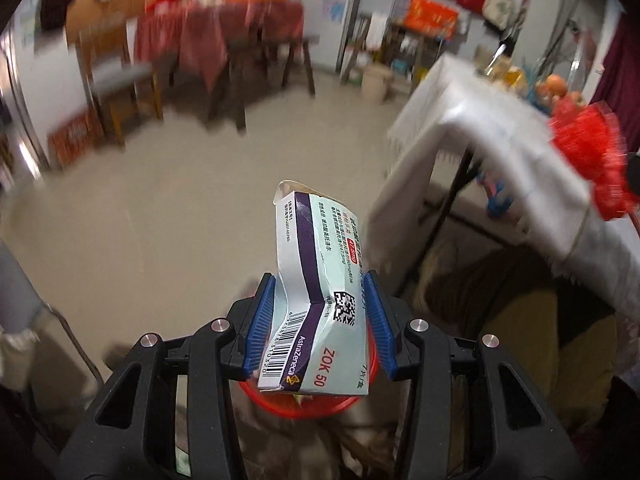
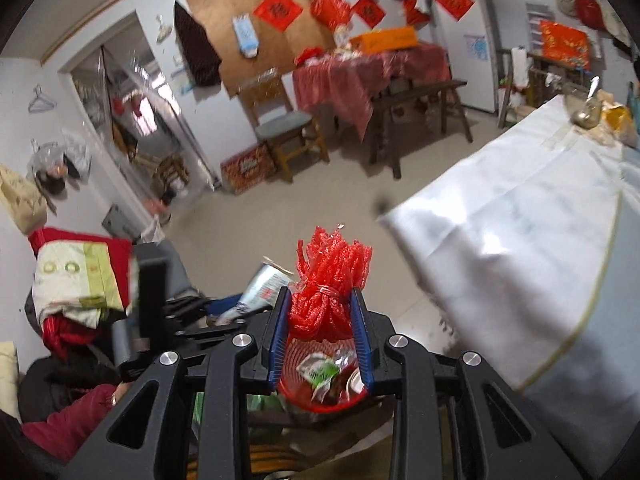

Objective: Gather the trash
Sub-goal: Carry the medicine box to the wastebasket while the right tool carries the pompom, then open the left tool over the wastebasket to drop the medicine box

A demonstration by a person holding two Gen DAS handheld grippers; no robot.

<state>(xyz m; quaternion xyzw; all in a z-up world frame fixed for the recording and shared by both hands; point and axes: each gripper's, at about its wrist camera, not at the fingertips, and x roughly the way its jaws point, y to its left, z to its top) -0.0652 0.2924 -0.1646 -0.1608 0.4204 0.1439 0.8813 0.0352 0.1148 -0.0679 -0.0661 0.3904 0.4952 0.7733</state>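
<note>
My left gripper (image 1: 320,312) has its fingers clamped on a crumpled medicine box (image 1: 316,276), held above a red bin (image 1: 308,404) partly hidden beneath it. My right gripper (image 2: 320,320) has its fingers clamped on a bunch of red foam netting (image 2: 326,280), over the same red bin (image 2: 320,396), which holds wrappers. A white-draped surface (image 2: 520,240) stands close on the right. Bare floor (image 1: 180,220) ahead; a red-clothed table (image 2: 372,68), bench and chair (image 2: 288,128) well apart by the far wall. Background blurred.

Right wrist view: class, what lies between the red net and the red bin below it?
Nothing: between the net, clamped in the right gripper, and the bin there is only open air, shown in the right wrist view.
</note>
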